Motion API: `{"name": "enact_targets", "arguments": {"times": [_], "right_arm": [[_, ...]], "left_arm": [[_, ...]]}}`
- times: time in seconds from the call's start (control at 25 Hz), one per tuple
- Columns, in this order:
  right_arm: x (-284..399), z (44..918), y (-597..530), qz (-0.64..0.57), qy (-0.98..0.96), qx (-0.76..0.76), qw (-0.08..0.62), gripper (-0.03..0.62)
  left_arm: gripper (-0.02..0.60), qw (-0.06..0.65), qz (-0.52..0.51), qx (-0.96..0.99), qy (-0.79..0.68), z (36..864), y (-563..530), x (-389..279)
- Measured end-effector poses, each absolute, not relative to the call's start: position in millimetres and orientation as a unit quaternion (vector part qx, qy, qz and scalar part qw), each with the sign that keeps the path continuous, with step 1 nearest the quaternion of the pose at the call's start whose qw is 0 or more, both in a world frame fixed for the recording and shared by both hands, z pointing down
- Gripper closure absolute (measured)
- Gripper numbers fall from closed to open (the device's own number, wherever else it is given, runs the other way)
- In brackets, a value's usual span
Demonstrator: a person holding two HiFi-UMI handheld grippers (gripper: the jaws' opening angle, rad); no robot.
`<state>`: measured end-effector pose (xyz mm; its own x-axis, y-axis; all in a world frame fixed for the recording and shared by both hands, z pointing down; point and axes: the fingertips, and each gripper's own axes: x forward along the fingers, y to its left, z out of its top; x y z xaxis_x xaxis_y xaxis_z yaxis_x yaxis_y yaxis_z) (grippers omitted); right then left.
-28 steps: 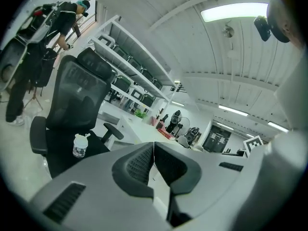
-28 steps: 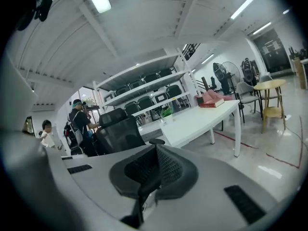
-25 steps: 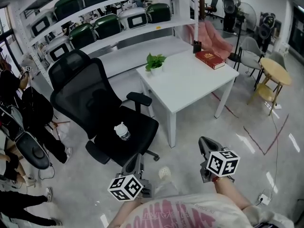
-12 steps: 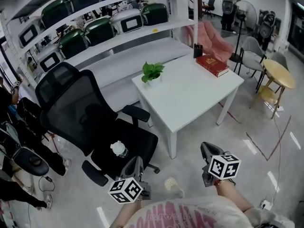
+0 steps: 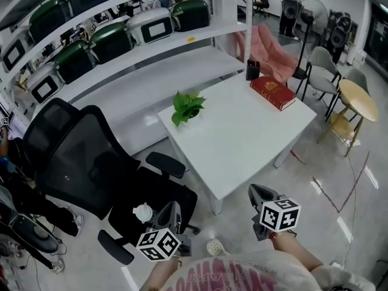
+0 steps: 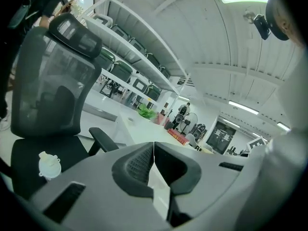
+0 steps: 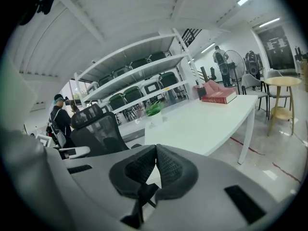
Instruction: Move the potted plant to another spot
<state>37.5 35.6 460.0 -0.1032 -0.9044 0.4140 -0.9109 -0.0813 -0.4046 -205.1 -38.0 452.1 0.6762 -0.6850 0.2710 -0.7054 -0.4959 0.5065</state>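
Note:
A small potted plant [image 5: 185, 108] with green leaves in a white pot stands near the far left corner of the white table [image 5: 242, 139]. It also shows far off in the left gripper view [image 6: 146, 112] and the right gripper view [image 7: 154, 112]. My left gripper [image 5: 172, 211] hangs low beside the black office chair, jaws shut with nothing between them [image 6: 153, 150]. My right gripper [image 5: 257, 195] is near the table's front edge, well short of the plant, jaws shut and empty [image 7: 156, 154].
A black office chair [image 5: 97, 168] with a small clear bottle [image 5: 144, 213] on its seat stands left of the table. A red book [image 5: 273, 92] lies at the table's far right. White shelves [image 5: 127, 47] hold green cases. A round wooden table [image 5: 357, 100] and chairs stand right.
The table, plant and chair have all drawn closer and lower in the head view. Both grippers have travelled toward the table, still shut.

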Motion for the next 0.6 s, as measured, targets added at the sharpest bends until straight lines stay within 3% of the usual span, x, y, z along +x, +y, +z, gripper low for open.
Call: {"name": "enact_targets", "arguments": {"times": [0.6], "right_arm": [[87.4, 462.4, -42.0, 0.316, -0.653, 0.688, -0.007, 0.582]], "left_arm": [[0.557, 0.307, 0.02, 0.875, -0.375, 447.7, -119.9, -152.6]]}}
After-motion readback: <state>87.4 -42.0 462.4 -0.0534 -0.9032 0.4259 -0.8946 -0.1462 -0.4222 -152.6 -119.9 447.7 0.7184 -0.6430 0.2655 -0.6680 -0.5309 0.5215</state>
